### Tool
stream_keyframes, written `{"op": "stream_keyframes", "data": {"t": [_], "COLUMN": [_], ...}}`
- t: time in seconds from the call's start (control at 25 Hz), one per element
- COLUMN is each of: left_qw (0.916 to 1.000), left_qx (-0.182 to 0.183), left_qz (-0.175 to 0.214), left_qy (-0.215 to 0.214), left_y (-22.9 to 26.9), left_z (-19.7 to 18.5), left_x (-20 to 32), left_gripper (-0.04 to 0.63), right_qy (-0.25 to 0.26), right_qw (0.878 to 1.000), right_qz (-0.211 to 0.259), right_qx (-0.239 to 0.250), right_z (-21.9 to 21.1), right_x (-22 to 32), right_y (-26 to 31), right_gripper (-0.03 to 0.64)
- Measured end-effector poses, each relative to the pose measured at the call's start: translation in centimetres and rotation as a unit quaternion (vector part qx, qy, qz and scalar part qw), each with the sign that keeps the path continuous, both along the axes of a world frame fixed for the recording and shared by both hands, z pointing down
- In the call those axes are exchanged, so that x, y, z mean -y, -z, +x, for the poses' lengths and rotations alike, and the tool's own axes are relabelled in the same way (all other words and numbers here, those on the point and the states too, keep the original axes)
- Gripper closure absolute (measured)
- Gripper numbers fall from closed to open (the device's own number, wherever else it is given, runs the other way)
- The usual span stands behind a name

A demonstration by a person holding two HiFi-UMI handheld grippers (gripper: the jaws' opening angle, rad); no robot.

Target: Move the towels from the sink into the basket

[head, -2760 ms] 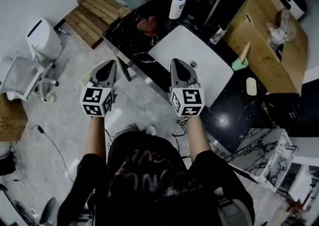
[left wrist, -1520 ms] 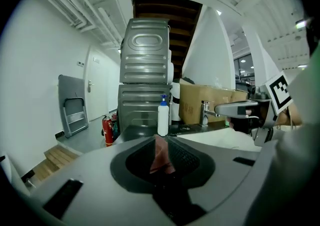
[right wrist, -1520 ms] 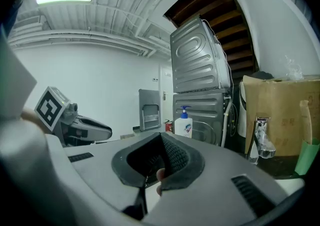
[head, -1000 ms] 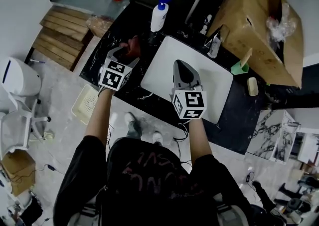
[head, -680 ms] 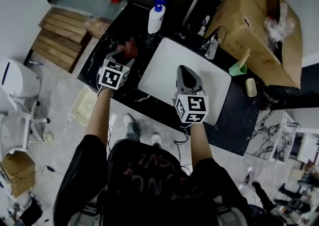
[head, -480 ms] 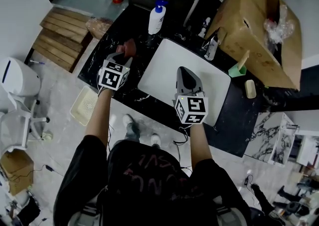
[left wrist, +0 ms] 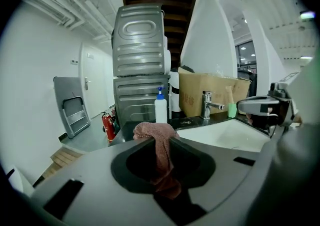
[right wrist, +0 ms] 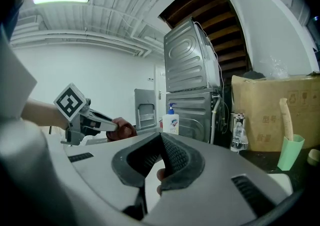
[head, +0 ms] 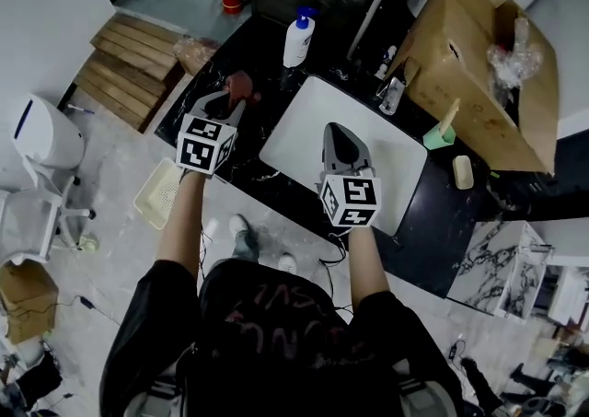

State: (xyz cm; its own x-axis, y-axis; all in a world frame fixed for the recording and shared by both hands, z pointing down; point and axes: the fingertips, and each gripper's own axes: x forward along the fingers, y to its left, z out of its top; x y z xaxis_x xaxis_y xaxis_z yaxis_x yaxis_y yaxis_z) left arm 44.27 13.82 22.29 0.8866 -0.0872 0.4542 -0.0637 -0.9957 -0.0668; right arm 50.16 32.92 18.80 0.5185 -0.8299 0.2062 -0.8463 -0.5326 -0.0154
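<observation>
Framing a white sink [head: 308, 134], black countertop [head: 433, 213] meets grey floor [head: 115, 180].

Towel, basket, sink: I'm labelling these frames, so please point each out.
towel [left wrist: 161, 145], left gripper view, on its hanging middle fold.
basket [head: 158, 194], head view, on its bare mesh floor.
sink [head: 296, 137], head view, on its bare basin floor.

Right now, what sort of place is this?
Probably a laundry or utility room: a white sink in a black counter, stacked grey machines behind it, a pump bottle nearby.
</observation>
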Motion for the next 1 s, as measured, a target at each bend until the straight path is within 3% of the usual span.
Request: {"op": "stream_keyframes", "data": {"t": [0.36, 0.72, 1.0], "left_qw": [0.9961, 0.9938, 0.988], "left_qx": [-0.083, -0.091, -0.1], "left_qz": [0.023, 0.024, 0.027], "left_qy": [0.021, 0.06, 0.114], "left_y": [8.3, 8.7, 8.5], "left_z": [-4.4, -9.1, -14.1], "left_x": [-3.5, -5.5, -4.3], "left_gripper": [0.508, 0.508, 0.509], "right_qy": [0.021, 0.054, 0.109], "right_qw": [0.999, 0.998, 0.994], "right_qz": [0.027, 0.034, 0.031], "right_qx": [-0.005, -0.008, -0.011], "right_z": [-1.4, -3.5, -6.9], "right_x": [-0.8, -1.0, 1.6], "right_y": [1.8, 2.6, 2.5], "right_gripper": [0.601, 0.601, 0.601]}}
